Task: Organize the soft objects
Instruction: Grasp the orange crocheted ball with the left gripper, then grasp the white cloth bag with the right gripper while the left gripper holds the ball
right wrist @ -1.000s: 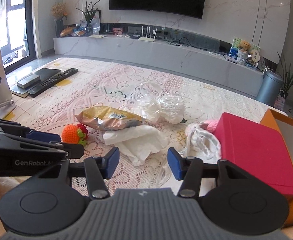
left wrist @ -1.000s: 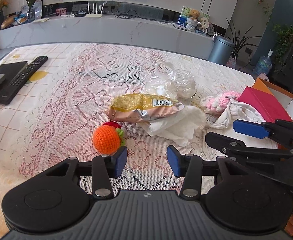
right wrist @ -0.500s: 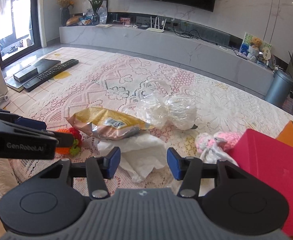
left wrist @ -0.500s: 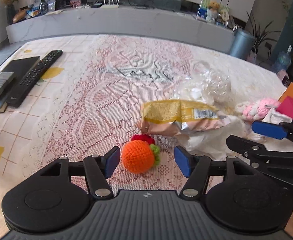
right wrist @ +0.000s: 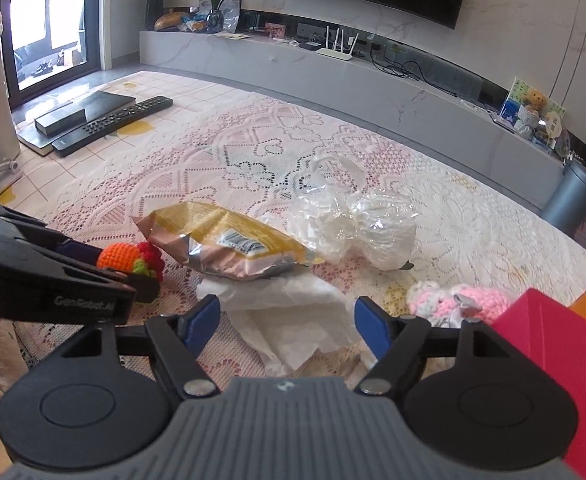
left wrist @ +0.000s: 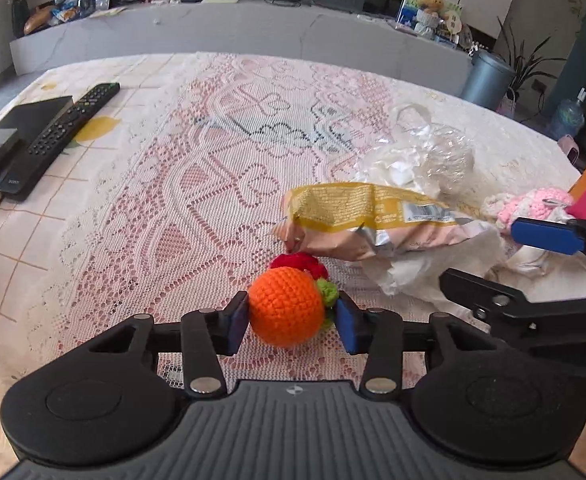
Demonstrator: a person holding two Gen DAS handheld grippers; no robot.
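Crochet orange [left wrist: 284,310] sits on the lace cloth [left wrist: 197,200] on the bench, squarely between the left claw [left wrist: 289,320] pads, both blue pads touching or very nearly touching its sides; I judge the claw clenched on it, or closing the last bit, cannot confirm squeeze. Whether the ball is off the cloth yet: cannot tell. Green leaf tuft [left wrist: 327,291] and a red crochet bit [left wrist: 299,261] hang off its far side, toward the snack bag [left wrist: 369,220]. Ball is roughly round, so no long axis to align; grip line runs left-right across its widest part, looks centred. Left hand is clearly the one on it. Right claw [right wrist: 287,326] is released, jaws wide, hovering over the crumpled white tissue [right wrist: 293,320], nothing in it. From the right wrist view the left claw [right wrist: 131,276] comes in from the left edge with the orange [right wrist: 117,256] at its tips. Beyond: clear plastic bag [right wrist: 357,224] behind the snack bag, pink-white crochet piece [right wrist: 457,300] to the right, touching or just beside a red box [right wrist: 553,344]. Remote [left wrist: 67,128] and a dark flat box [left wrist: 33,114] far left, well apart. Next move likely a lift toward the box side; risk is the soft ball rolling out if the pads sit low.
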